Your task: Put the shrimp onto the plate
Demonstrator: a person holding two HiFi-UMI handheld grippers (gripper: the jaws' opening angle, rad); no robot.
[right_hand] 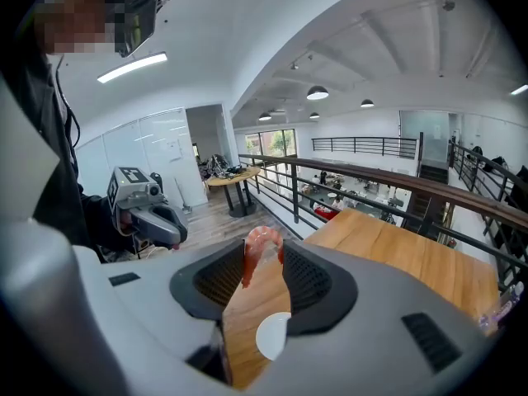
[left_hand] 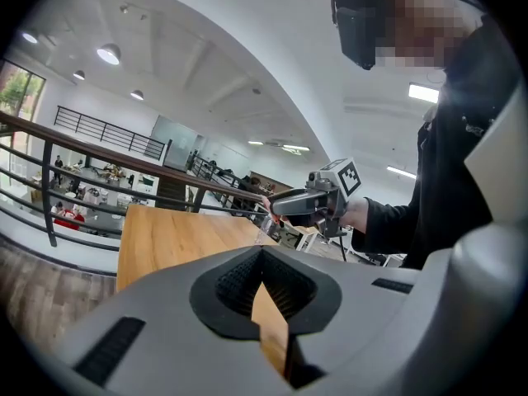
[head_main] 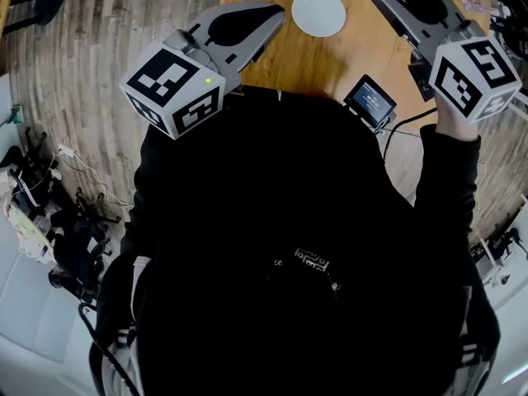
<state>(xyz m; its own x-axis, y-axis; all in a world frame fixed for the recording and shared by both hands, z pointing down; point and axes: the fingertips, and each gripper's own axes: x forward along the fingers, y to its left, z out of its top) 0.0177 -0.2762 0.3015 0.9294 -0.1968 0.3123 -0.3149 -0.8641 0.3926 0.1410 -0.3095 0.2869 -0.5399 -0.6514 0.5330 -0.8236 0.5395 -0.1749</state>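
The right gripper (right_hand: pixel 266 250) grasped the shrimp (right_hand: pixel 252 258) in its fingers; the plate (head_main: pixel 318 11) lay bare, awaiting it; the left gripper (left_hand: pixel 262 254) was clenched, empty

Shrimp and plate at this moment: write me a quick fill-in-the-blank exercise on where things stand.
1. The right gripper has its jaws closed on the ____.
2. The round plate lying on the wooden table is ____ in colour.
3. The left gripper has its jaws together and holds ____.

Missing words: shrimp; white; nothing.
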